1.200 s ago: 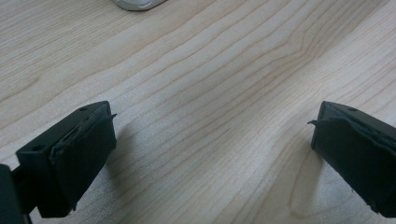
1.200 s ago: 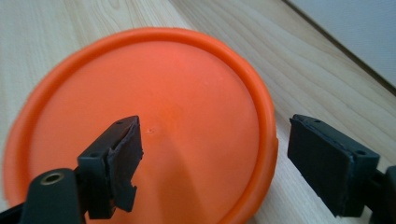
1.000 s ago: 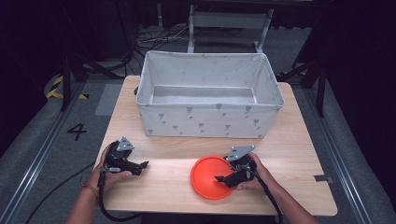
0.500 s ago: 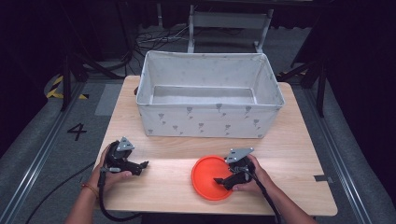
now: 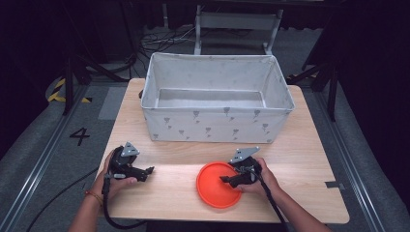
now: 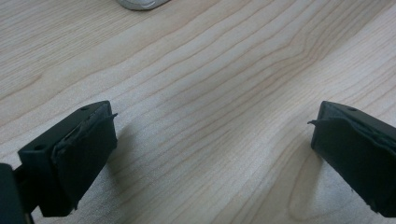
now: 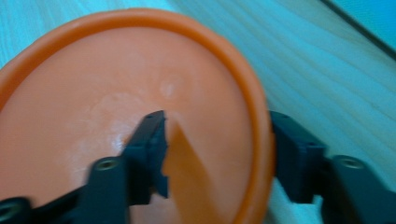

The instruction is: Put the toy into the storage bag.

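Observation:
An orange round plate (image 5: 215, 189) lies on the wooden table (image 5: 300, 159) near its front edge, right of centre. My right gripper (image 5: 226, 180) is at the plate's right side and points left. In the right gripper view its jaws (image 7: 217, 126) stand apart astride the plate (image 7: 116, 93) rim, one inside the dish and one outside. The inner jaw is clear of the rim. My left gripper (image 5: 150, 170) rests at the front left of the table and points right. It is open (image 6: 212, 126) over bare wood with nothing between its jaws.
A large grey fabric bin (image 5: 217, 126) with a small print stands across the back half of the table, its inside bare. A pale rounded object (image 6: 140, 3) shows at the top edge of the left gripper view. Dark floor and cables surround the table.
The right gripper has shifted slightly at the plate's right rim. The plate and the left gripper stay where they were.

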A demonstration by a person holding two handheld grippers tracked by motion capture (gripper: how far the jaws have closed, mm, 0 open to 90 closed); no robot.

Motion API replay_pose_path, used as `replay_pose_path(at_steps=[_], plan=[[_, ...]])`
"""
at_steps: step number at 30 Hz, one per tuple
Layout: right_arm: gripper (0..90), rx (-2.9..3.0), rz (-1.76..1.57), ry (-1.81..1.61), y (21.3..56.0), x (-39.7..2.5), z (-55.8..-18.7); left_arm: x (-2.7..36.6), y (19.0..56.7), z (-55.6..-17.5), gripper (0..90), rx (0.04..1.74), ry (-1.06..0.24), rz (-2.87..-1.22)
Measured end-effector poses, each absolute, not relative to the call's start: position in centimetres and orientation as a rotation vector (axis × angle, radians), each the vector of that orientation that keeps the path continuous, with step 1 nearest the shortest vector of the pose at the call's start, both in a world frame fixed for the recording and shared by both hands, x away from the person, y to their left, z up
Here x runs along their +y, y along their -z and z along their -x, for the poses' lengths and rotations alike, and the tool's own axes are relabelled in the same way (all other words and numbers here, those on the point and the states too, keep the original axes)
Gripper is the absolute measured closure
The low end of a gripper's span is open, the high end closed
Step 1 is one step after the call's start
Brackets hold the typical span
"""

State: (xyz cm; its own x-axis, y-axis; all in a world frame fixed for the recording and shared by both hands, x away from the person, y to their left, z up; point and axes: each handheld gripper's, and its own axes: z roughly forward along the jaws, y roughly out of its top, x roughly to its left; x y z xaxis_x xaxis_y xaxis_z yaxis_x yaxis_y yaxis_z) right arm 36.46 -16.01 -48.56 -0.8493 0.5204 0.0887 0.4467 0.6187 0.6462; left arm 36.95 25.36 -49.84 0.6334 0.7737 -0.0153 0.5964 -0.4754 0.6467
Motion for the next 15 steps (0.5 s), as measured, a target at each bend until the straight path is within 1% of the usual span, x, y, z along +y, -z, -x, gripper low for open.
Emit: replay_pose_path(at_steps=[3, 7, 11, 15], plan=[[61.1, 2.721, -0.871, -1.098, 48.5, -16.8, -36.9, 25.4, 49.8, -37.0, 0.5, 1.065, -0.367, -2.233], [70.4, 2.727, -0.919, -1.203, 48.2, -18.0, -37.3, 25.4, 49.8, -37.0, 0.5, 1.061, -0.365, -2.233], [74.0, 2.745, -0.909, -1.250, 48.1, -18.7, -37.3, 25.4, 49.9, -37.0, 0.5, 1.058, -0.360, -2.233], [78.9, 2.738, -0.854, -1.323, 46.9, -19.4, -36.8, 25.4, 49.9, -37.0, 0.5, 1.058, -0.360, -2.233]])
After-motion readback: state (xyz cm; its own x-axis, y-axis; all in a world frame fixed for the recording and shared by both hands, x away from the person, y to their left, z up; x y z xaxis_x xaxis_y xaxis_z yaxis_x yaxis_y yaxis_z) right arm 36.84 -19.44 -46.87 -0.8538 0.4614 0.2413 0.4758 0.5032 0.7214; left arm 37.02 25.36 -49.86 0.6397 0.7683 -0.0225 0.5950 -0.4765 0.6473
